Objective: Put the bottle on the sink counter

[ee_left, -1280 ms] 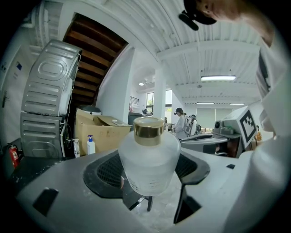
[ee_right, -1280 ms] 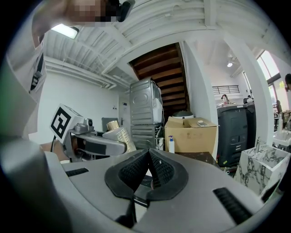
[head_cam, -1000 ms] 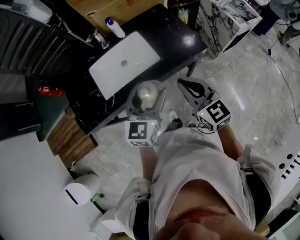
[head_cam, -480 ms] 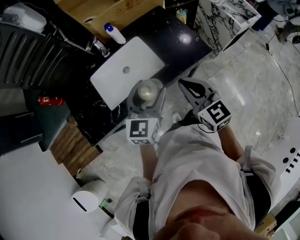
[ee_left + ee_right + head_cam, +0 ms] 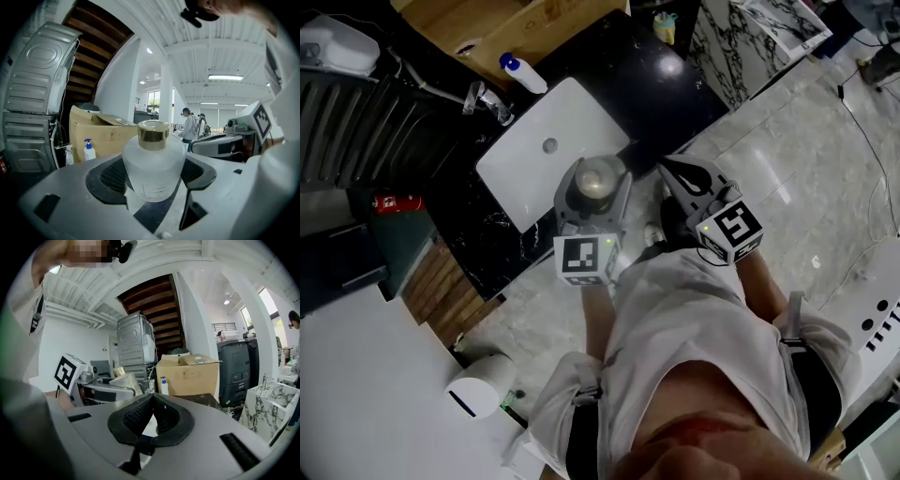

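A frosted round bottle [image 5: 153, 161] with a gold cap sits upright between the jaws of my left gripper [image 5: 152, 180], which is shut on it. From the head view the bottle [image 5: 594, 180] hangs just off the front edge of the black sink counter [image 5: 652, 89], near the white basin [image 5: 546, 141]. To its right, over the floor, my right gripper [image 5: 686, 175] is shut with nothing in it; its own view shows the jaw tips of the right gripper [image 5: 152, 401] meeting. The bottle [image 5: 123, 380] shows at left there.
A white pump bottle with blue top [image 5: 522, 75] and a tap [image 5: 492, 106] stand behind the basin. A cardboard box [image 5: 502, 23] lies beyond. A marbled cabinet [image 5: 741, 37] stands right of the counter. A white cylinder bin [image 5: 478, 396] is on the floor at left.
The left gripper with the bottle has crept slightly forward toward the counter's front edge. The right gripper has barely moved.
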Demonstrator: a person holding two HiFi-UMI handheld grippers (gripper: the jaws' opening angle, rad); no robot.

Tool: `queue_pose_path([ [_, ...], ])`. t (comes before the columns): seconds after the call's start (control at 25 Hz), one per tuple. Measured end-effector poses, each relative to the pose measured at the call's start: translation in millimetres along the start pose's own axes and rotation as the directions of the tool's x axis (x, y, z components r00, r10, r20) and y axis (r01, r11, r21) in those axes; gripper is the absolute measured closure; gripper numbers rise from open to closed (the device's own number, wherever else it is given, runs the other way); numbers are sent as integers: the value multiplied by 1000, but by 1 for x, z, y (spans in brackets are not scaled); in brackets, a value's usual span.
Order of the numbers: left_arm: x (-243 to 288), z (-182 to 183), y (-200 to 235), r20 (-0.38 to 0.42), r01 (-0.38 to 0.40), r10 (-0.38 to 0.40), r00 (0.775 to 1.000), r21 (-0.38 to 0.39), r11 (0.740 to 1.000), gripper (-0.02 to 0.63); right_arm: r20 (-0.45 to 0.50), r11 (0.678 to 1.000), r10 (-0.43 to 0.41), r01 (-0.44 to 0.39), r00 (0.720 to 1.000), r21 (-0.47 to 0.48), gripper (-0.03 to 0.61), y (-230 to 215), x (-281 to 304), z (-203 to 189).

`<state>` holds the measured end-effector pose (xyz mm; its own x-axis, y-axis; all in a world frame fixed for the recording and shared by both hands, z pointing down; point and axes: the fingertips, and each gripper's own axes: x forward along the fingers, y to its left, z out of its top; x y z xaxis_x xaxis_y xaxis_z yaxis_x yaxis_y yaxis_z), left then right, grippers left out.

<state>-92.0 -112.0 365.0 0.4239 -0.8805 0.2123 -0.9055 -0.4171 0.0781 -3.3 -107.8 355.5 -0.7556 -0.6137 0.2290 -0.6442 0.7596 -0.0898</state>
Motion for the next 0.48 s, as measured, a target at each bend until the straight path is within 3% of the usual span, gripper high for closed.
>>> queue_pose_path([
  [0.48,59,-1,29,-54,-127,126,991,-23,992,285,-13,991,136,-136,991,-4,580,-54,56,11],
])
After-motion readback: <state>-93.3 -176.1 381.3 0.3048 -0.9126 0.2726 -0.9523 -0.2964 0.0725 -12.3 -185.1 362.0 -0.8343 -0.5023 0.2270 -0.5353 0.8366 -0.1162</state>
